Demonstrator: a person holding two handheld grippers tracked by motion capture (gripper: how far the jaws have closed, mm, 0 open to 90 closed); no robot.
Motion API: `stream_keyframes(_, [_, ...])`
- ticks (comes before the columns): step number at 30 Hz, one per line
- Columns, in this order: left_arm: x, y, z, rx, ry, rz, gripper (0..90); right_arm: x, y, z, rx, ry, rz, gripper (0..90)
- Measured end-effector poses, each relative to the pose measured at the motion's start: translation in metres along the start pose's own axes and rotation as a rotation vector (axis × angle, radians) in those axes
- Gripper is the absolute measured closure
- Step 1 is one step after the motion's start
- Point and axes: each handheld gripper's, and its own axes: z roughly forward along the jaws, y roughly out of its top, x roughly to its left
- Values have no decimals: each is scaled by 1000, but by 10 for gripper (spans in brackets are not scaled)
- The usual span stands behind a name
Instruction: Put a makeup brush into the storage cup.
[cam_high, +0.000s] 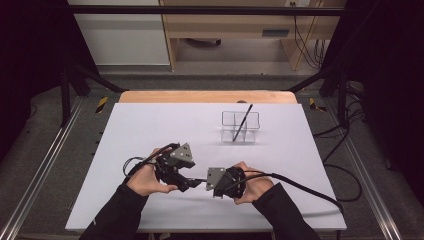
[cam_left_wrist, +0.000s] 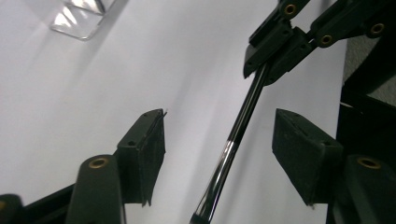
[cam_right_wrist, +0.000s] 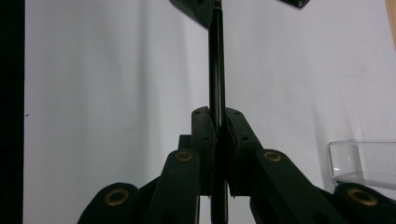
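A thin black pen with a silver band (cam_left_wrist: 236, 135) hangs over the white mat, level between my two grippers. My right gripper (cam_right_wrist: 218, 122) is shut on its shaft, and the pen (cam_right_wrist: 216, 70) runs straight ahead from its jaws. My left gripper (cam_left_wrist: 219, 126) is open, its two pads on either side of the pen without touching it. In the high view the left gripper (cam_high: 191, 182) and right gripper (cam_high: 208, 183) meet nose to nose near the table's front, the pen (cam_high: 199, 180) bridging them. A second dark pen (cam_high: 242, 123) leans in a clear box (cam_high: 229, 119).
The clear compartmented box stands at the back right of the white mat (cam_high: 150, 125); its corner also shows in the left gripper view (cam_left_wrist: 81, 21) and the right gripper view (cam_right_wrist: 362, 161). Black cables (cam_high: 300, 186) trail from the grippers. A wooden table edge (cam_high: 200, 96) runs behind.
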Motion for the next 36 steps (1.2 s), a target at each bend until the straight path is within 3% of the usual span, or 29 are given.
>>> stream_keyframes(14, [12, -25, -13, -140, 95, -125, 225, -6, -16, 0, 1, -7, 86, 842])
stream_keyframes(20, [13, -33, -14, -162, 120, -152, 194, -8, -23, -2, -15, -15, 129, 842])
stream_keyframes(28, [13, -47, -16, -234, 166, -234, 186, -8, -43, -3, -66, -36, 239, 842])
stream_keyframes(36, [11, -55, -17, -281, 197, -272, 178, -6, -58, -1, -114, -56, 323, 842])
